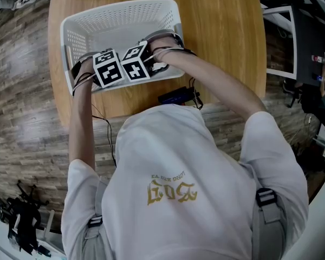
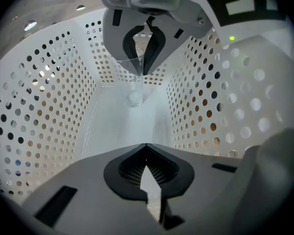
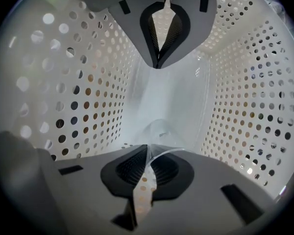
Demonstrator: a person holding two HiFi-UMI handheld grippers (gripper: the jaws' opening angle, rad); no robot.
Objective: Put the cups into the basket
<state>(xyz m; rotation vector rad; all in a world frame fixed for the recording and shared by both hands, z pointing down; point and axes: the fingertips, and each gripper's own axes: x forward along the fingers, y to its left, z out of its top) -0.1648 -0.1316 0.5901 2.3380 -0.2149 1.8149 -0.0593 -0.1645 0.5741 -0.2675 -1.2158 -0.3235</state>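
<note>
One cup (image 3: 159, 131), unseen in head view | right gripper (image 3: 147, 150) jaws pinch rim | left gripper (image 2: 146, 148) jaws closed

Round wooden table (image 1: 222, 47), plank floor (image 1: 21, 118), black device (image 1: 177, 96) at table edge

The head camera looks steeply down from above the person (image 1: 195, 188) onto the counter (image 1: 222, 47) and the basket (image 1: 124, 18), from some way off. Each gripper camera sits low inside the basket, very near its perforated walls, facing along its own fingers (image 2: 127, 173) over the floor. All three views share the basket's inside.
</note>
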